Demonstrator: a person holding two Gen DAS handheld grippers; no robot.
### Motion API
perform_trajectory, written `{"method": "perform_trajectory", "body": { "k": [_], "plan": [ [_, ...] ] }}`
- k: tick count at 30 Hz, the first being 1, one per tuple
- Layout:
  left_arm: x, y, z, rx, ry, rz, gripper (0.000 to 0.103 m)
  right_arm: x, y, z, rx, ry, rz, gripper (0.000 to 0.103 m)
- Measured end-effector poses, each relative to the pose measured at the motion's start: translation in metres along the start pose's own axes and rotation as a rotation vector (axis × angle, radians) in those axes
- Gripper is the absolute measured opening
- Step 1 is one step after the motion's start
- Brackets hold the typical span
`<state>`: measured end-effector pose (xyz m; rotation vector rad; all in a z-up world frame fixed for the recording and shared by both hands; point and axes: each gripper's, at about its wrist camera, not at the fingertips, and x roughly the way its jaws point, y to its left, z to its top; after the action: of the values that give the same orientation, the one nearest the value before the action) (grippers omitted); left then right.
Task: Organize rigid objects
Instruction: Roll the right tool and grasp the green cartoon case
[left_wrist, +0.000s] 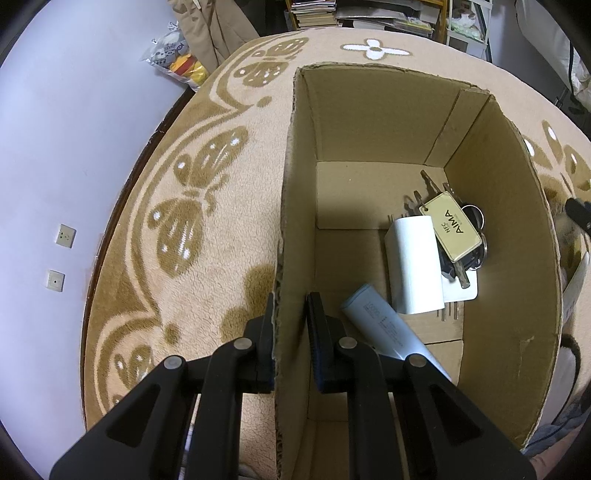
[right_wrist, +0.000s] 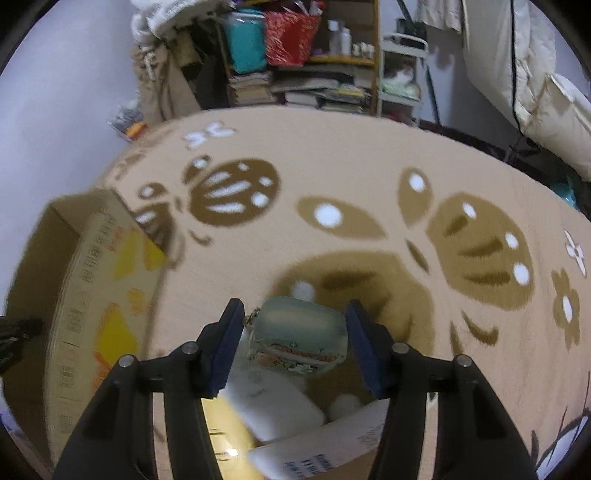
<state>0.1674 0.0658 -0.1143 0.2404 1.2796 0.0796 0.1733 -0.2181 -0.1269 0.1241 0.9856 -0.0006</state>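
An open cardboard box (left_wrist: 509, 229) stands on a beige butterfly-pattern blanket (left_wrist: 207, 258). Inside it lie a white charger block (left_wrist: 413, 262), a key bunch with a gold tag (left_wrist: 454, 229), a white card (left_wrist: 463, 293) and a pale blue power bank (left_wrist: 388, 328). My left gripper (left_wrist: 290, 332) straddles the box's left wall, one finger outside and one inside, shut on it. In the blurred right wrist view my right gripper (right_wrist: 295, 343) is open around a small teal printed pouch (right_wrist: 299, 332) with a key ring. The pouch rests on a white block (right_wrist: 273, 402). The box's printed side (right_wrist: 92, 295) shows at the left.
The blanket's left edge (left_wrist: 122, 206) drops off towards a pale wall with two sockets (left_wrist: 64, 236). A printed white package (right_wrist: 325, 450) lies under the right gripper. Stacked books and shelves (right_wrist: 314, 88) stand behind, with a toy bag (left_wrist: 177, 59) at the back left.
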Motion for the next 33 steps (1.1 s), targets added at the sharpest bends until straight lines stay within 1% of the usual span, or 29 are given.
{"method": "perform_trajectory", "body": {
  "k": [1, 2, 3, 4, 7, 10, 13, 14, 15, 16, 17, 19, 21, 23, 27, 29, 30, 33],
  "plan": [
    [0.0, 0.0, 0.0, 0.0, 0.0, -0.001, 0.014, -0.002, 0.005, 0.004, -0.002, -0.009, 0.013, 0.058],
    [0.0, 0.0, 0.0, -0.001, 0.0, -0.001, 0.014, -0.007, 0.009, 0.006, -0.009, -0.019, 0.025, 0.044],
    [0.0, 0.0, 0.0, -0.001, 0.001, -0.001, 0.014, -0.011, 0.015, 0.008, -0.021, -0.033, 0.036, 0.004],
    [0.0, 0.0, 0.0, -0.002, 0.001, -0.002, 0.014, -0.015, 0.021, 0.012, -0.033, -0.037, 0.034, 0.002],
    [0.0, 0.0, 0.0, -0.003, 0.001, -0.002, 0.014, -0.027, 0.032, 0.023, -0.029, -0.055, 0.103, 0.001],
    [0.0, 0.001, 0.0, -0.004, 0.001, -0.003, 0.014, -0.028, 0.044, 0.03, -0.072, -0.049, 0.072, 0.001],
    [0.0, 0.001, 0.0, -0.004, 0.001, -0.004, 0.014, -0.018, 0.043, 0.032, -0.059, -0.02, 0.062, 0.002],
    [0.0, 0.0, 0.0, -0.004, 0.001, -0.003, 0.014, -0.014, 0.041, 0.031, -0.051, -0.011, 0.055, 0.003],
    [0.0, 0.0, 0.0, -0.004, 0.001, -0.004, 0.014, -0.009, 0.037, 0.031, -0.041, 0.007, 0.048, 0.01],
    [0.0, 0.0, 0.0, -0.004, 0.001, -0.004, 0.014, -0.002, 0.031, 0.031, -0.022, 0.025, 0.046, 0.021],
    [0.0, 0.0, 0.0, -0.004, 0.002, -0.005, 0.014, 0.002, 0.027, 0.031, -0.008, 0.033, 0.05, 0.027],
    [0.0, 0.0, 0.0, -0.005, 0.002, -0.007, 0.014, 0.011, 0.017, 0.03, 0.013, 0.041, 0.047, 0.053],
    [0.0, 0.0, 0.001, -0.005, 0.003, -0.007, 0.014, 0.018, 0.008, 0.03, 0.03, 0.036, 0.014, 0.059],
    [0.0, 0.001, 0.001, -0.005, 0.004, -0.007, 0.014, 0.028, -0.002, 0.031, 0.051, 0.04, -0.001, 0.061],
    [0.0, 0.001, 0.002, -0.005, 0.004, -0.007, 0.014, 0.051, -0.018, 0.032, 0.102, 0.089, -0.02, 0.064],
    [0.0, 0.001, 0.001, -0.005, 0.004, -0.006, 0.014, 0.062, -0.022, 0.032, 0.106, 0.101, -0.052, 0.069],
    [0.0, 0.001, 0.001, -0.004, 0.003, -0.006, 0.014, 0.064, -0.024, 0.032, 0.104, 0.086, -0.073, 0.076],
    [0.0, 0.001, 0.002, -0.004, 0.003, -0.006, 0.014, 0.068, -0.025, 0.033, 0.107, 0.076, -0.086, 0.081]
  ]
}}
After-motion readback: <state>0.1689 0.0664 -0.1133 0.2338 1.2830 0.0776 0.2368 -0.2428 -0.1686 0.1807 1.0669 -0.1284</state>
